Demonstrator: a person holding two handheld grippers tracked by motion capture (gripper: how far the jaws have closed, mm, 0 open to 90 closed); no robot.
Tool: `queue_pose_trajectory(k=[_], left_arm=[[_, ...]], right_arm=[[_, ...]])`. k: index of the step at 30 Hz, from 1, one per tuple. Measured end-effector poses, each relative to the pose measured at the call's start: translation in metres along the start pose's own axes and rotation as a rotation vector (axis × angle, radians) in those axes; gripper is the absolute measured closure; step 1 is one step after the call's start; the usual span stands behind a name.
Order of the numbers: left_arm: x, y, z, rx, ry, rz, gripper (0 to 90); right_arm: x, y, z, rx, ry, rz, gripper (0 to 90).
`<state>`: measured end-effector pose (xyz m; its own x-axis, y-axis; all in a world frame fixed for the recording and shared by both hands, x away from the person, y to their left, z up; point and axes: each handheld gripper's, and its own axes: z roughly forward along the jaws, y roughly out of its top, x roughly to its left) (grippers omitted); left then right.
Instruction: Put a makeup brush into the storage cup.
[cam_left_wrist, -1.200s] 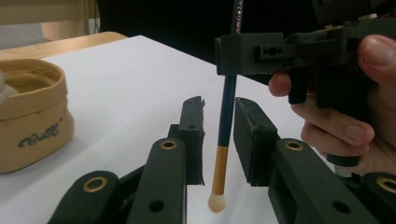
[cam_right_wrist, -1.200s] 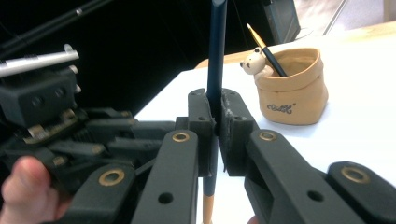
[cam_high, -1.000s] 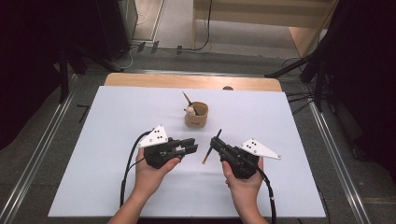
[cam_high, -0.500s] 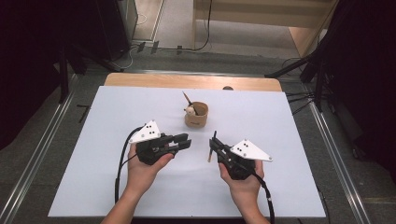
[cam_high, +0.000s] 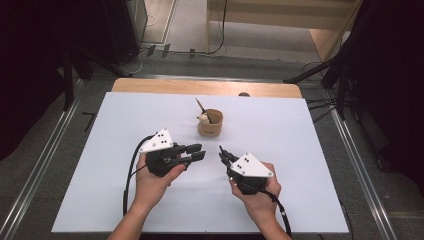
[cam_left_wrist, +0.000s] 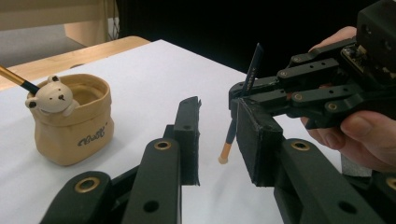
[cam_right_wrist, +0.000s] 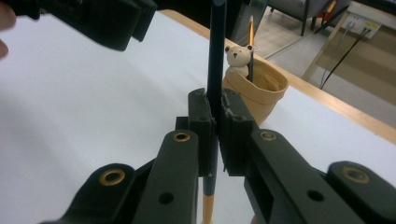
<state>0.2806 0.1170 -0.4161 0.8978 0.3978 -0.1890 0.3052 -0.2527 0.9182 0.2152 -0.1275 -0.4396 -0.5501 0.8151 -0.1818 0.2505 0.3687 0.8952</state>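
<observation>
A dark blue pencil (cam_right_wrist: 215, 56) with an orange end stands nearly upright, and my right gripper (cam_right_wrist: 215, 112) is shut on its middle. In the left gripper view the same pencil (cam_left_wrist: 250, 74) rises from the right gripper (cam_left_wrist: 243, 95) just past my own jaws. My left gripper (cam_left_wrist: 217, 135) is open with nothing between its pads. In the high view the left gripper (cam_high: 197, 151) points right and the right gripper (cam_high: 223, 156) points up-left, their tips close together. Behind them a tan fabric cup (cam_high: 210, 125) bears a small bear figure (cam_left_wrist: 49, 98) and holds another pencil (cam_right_wrist: 251, 42).
The white table (cam_high: 300, 130) has a wooden strip (cam_high: 200, 87) along its far edge. Dark stands and cables (cam_high: 320, 75) crowd the floor beyond the far corners. Metal rails (cam_high: 360, 165) run along both sides of the table.
Both wrists have rolled, so the grey plates now sit more on top of the grippers. The right gripper has drawn back a little with the pencil. The cup has not moved.
</observation>
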Motion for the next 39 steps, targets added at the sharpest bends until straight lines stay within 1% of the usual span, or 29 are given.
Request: queue_pose_trajectory(k=[2,3,5,6,7,8,9,12,14,16,19,20,22,25,28,30,33,34,35,37,38,39], left_arm=[[-0.001,0.001,0.000,0.007,-0.009,-0.007,70.4],[-0.002,0.001,0.000,0.008,-0.011,-0.005,70.5],[-0.003,0.003,0.001,0.027,-0.011,0.000,70.8],[-0.004,0.003,0.001,0.031,-0.015,-0.003,70.9],[-0.005,0.003,0.002,0.041,-0.025,-0.012,70.9],[-0.006,0.004,0.002,0.049,-0.027,-0.014,71.1],[-0.007,0.004,0.003,0.051,-0.024,-0.013,71.2],[-0.010,0.005,0.004,0.076,-0.017,0.001,71.4],[-0.011,0.006,0.005,0.082,-0.017,-0.005,71.5],[-0.011,0.006,0.006,0.089,-0.008,-0.008,71.6],[-0.012,0.007,0.006,0.098,-0.009,-0.022,71.9],[-0.012,0.007,0.007,0.101,-0.006,-0.022,72.0],[-0.014,0.007,0.008,0.114,-0.004,-0.028,72.7],[-0.016,0.007,0.010,0.133,0.012,-0.019,73.6],[-0.017,0.007,0.013,0.152,0.009,-0.020,74.4],[-0.018,0.006,0.015,0.163,0.010,-0.022,75.1],[-0.018,0.005,0.018,0.181,0.010,-0.025,75.7],[-0.019,0.005,0.019,0.187,0.016,-0.027,76.2],[-0.018,0.005,0.019,0.189,0.018,-0.029,76.8],[-0.017,0.004,0.019,0.200,0.018,-0.039,78.5],[-0.017,0.004,0.019,0.202,0.016,-0.050,79.5],[-0.016,0.004,0.020,0.209,0.013,-0.053,80.3]], right_arm=[[0.003,0.000,0.001,0.019,-0.007,-0.035,86.3],[0.004,0.001,0.002,0.024,-0.008,-0.054,86.3],[0.006,0.001,0.004,0.041,-0.017,-0.089,86.3],[0.008,0.001,0.005,0.051,-0.024,-0.114,86.3],[0.009,0.001,0.005,0.058,-0.028,-0.128,86.3],[0.011,0.001,0.006,0.064,-0.038,-0.156,86.3],[0.013,0.001,0.007,0.069,-0.043,-0.174,86.3],[0.016,0.000,0.009,0.081,-0.052,-0.208,86.3],[0.019,0.000,0.010,0.087,-0.061,-0.233,86.3],[0.022,-0.001,0.011,0.094,-0.072,-0.270,86.3],[0.026,-0.001,0.012,0.103,-0.086,-0.320,86.3],[0.028,-0.001,0.013,0.104,-0.087,-0.320,86.3],[0.030,-0.001,0.013,0.108,-0.092,-0.339,86.3],[0.032,-0.001,0.014,0.110,-0.099,-0.366,86.3],[0.035,-0.001,0.014,0.113,-0.104,-0.382,86.3],[0.037,-0.001,0.015,0.111,-0.114,-0.415,86.3],[0.041,-0.002,0.015,0.115,-0.124,-0.437,86.3],[0.041,-0.002,0.015,0.119,-0.125,-0.445,86.3],[0.041,-0.002,0.015,0.123,-0.128,-0.464,86.3],[0.043,-0.002,0.015,0.124,-0.144,-0.487,86.3],[0.043,-0.002,0.015,0.129,-0.145,-0.495,86.3],[0.043,-0.002,0.015,0.125,-0.145,-0.490,86.3]])
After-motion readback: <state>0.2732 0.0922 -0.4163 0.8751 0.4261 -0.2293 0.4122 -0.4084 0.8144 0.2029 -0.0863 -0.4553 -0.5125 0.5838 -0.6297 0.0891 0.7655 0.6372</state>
